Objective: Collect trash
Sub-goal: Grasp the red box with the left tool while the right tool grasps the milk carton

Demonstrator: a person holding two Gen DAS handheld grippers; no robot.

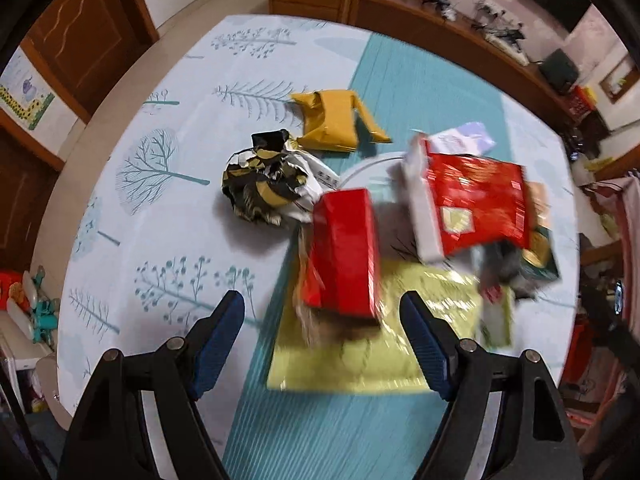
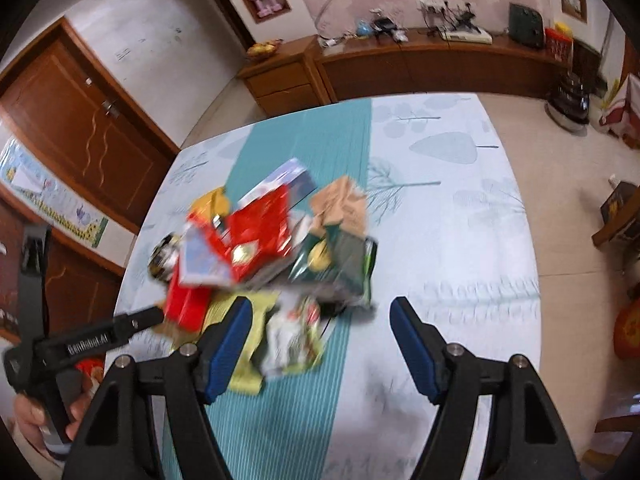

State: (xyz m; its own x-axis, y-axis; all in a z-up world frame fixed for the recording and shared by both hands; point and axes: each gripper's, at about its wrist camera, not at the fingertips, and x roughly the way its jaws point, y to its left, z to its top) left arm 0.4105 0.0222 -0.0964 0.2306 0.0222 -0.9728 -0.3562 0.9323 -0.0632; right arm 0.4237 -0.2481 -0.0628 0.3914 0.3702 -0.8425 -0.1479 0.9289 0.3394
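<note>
Trash [image 1: 440, 216] lies piled on the table [image 1: 160, 200]; both hand-held grippers [image 1: 322, 344] [image 2: 322, 340] gape apart, empty.

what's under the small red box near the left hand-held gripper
The small red box rests on a yellow-green packet, with brownish wrapping at its near end. Whatever lies directly beneath the box is covered.

Table w/ tree-print cloth [image 1: 168, 216] carries trash pile [image 1: 344, 256], yellow wrapper [image 1: 332, 124].

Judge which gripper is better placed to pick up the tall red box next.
Left, probably. The left gripper is open with the red box centred just ahead of its fingers. From the right gripper, also open, that box sits off to the left.
</note>
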